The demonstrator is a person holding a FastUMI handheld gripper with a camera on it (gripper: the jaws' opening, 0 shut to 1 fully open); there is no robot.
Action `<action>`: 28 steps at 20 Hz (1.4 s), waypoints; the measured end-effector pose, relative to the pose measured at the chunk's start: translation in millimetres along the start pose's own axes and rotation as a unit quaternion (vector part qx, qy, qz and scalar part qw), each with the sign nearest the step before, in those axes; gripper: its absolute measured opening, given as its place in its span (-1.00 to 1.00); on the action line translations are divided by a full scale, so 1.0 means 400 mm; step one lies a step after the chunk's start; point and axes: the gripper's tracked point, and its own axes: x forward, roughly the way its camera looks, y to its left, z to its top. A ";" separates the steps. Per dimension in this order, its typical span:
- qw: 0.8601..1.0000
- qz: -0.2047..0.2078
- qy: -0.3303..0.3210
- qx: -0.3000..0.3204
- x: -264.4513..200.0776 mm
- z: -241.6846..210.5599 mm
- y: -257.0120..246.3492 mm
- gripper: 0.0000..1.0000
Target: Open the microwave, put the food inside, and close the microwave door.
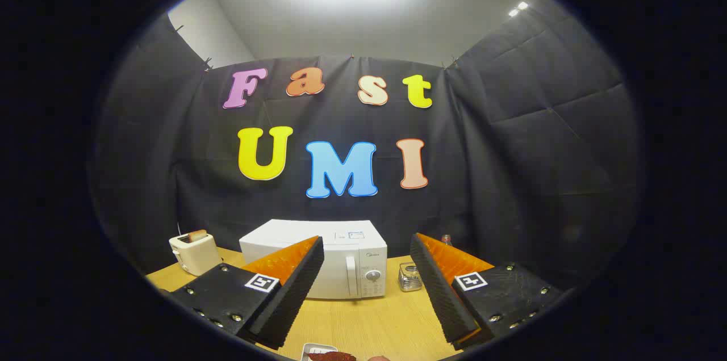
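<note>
A white microwave (341,253) stands at the back of the wooden table (363,321), beyond my fingers, its door shut and its handle and dial on the right side of its front. My gripper (366,247) is open and held above the table, with nothing between its fingers. Below the fingers, at the near edge of the table, lies a small white dish (318,349) with reddish-brown food (332,356) on it.
A cream toaster (194,252) with a slice in its slot stands left of the microwave. A small glass jar (409,277) sits just right of the microwave, and a bottle top (447,239) shows behind my right finger.
</note>
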 end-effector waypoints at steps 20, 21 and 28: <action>0.999 0.036 -0.009 0.000 -0.023 -0.002 0.071 0.94; 0.999 0.036 -0.006 -0.002 -0.021 -0.008 0.070 0.94; 0.999 0.040 -0.004 -0.021 0.038 -0.014 0.057 0.94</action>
